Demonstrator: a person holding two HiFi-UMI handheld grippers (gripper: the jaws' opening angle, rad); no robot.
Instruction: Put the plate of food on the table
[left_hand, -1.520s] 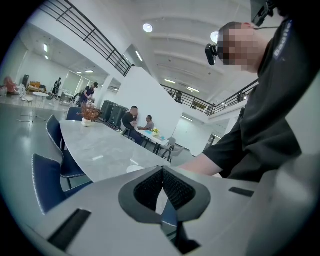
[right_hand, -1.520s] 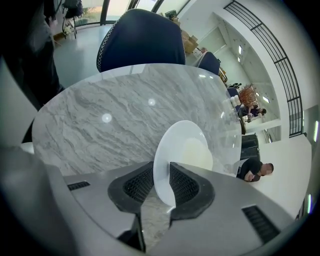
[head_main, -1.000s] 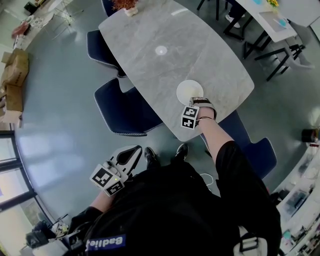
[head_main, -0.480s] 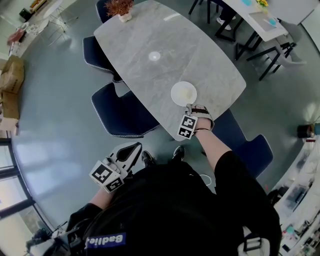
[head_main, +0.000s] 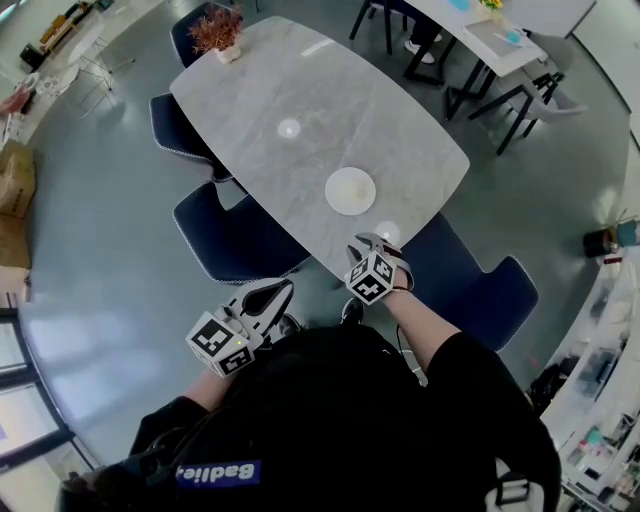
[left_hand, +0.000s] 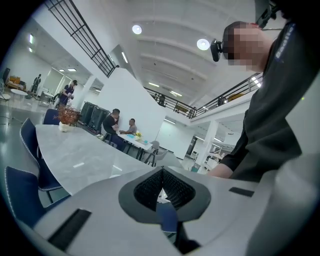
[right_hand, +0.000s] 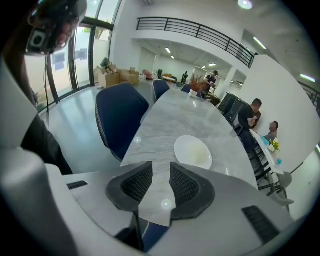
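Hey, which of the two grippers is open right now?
The right gripper, facing the white plate on the table: its jaws stand apart, empty. The left gripper has its jaws together.

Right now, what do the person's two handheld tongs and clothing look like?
Both the left tongs and the right tongs have pale grey plastic shells, dark mesh-textured pads inside the tips, and a cube of black-and-white square markers mounted on the body. The person wears a black short-sleeved top with white lettering.
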